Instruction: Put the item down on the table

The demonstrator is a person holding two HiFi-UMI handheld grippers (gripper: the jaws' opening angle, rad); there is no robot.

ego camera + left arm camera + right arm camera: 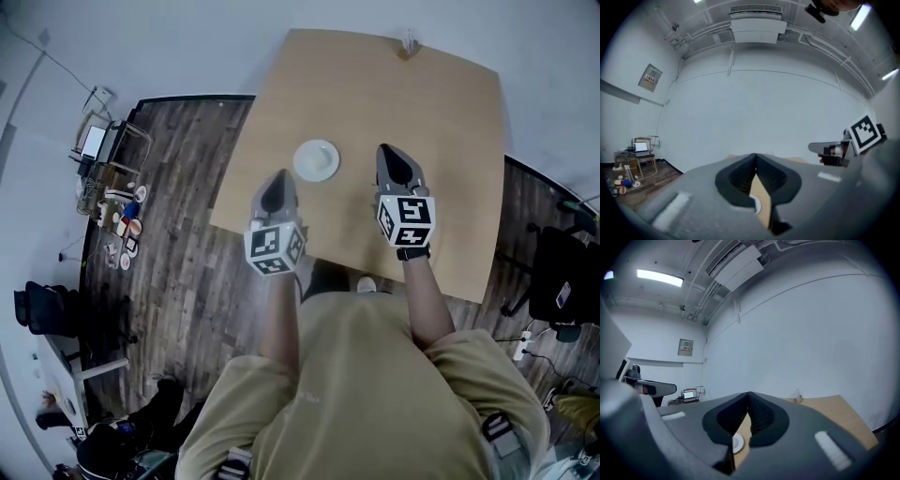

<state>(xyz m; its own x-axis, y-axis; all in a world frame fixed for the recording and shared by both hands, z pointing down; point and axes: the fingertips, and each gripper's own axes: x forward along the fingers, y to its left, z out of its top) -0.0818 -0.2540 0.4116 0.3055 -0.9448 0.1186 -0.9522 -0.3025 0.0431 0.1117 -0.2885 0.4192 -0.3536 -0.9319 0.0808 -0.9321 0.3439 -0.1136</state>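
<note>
- The person's tan shirt (375, 394) is filling the bottom of the head view, and both bare forearms are reaching forward from it to the grippers.
- The left gripper (277, 178) is hovering just past the near edge of the table (441, 103). In its own view the jaws are meeting at the tips, with nothing gripped between them.
- The right gripper (387, 152) is hovering a little farther over the table. Its jaws are likewise pressing together at the tips and holding nothing.
- The plate (316, 159) is lying flat on the table between the two grippers. It is sitting nearer the left one's tip and touching neither.
- In the head view the jaw tips are showing too small to judge, so the gripper views are settling their state.
- Each gripper view is showing only a white sliver of the plate (756, 205) (737, 442), seen through the hollow behind the closed tips. The jaw bodies are hiding the rest.
- The left gripper view is catching the right gripper off to its right, with its marker cube (865, 132). The right gripper view is showing the left gripper cut off at its left edge.
- A small stand (410, 42) is sitting at the table's far edge, well ahead of the right gripper. It is also showing in the right gripper view (798, 395), but it is too small to make out what it is.
- A laptop (641, 147) is glowing far off to the left of the left gripper, above the wooden floor (187, 281).
</note>
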